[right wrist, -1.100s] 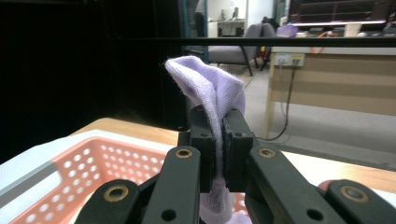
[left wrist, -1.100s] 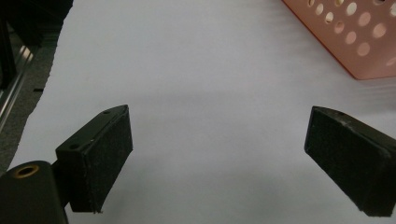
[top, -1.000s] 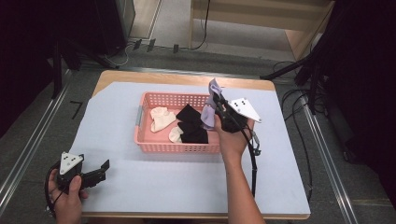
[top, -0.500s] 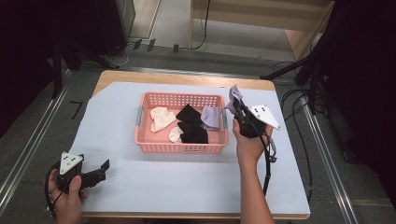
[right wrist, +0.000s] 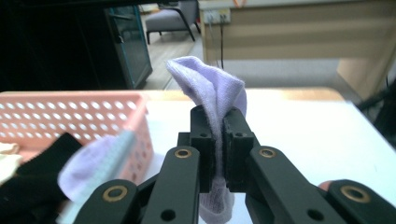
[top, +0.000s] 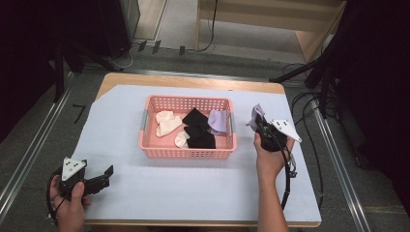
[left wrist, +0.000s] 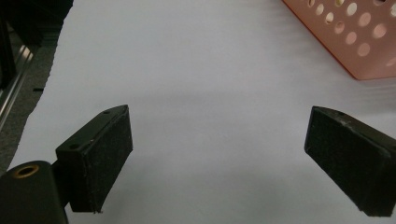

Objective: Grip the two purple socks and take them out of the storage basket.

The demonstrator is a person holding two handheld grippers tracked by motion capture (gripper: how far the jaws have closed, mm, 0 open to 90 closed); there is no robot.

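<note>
Our right gripper (right wrist: pixel 218 140) pinches a soft lilac knitted sock (right wrist: pixel 212 88) between its pressed jaws, just right of the pink perforated plastic basket (top: pixel 186 152). Our left gripper (left wrist: pixel 217 158) rests low on the pale sheet (top: pixel 145 188), jaws spread wide apart.

Grey floor (top: pixel 179 29), wooden bench (top: pixel 270 19), cables (top: pixel 309 104)

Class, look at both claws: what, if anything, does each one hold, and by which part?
The right claw grips a lilac sock across its middle, a folded end sticking up above the jaws. The left claw is open and holds nothing.
</note>
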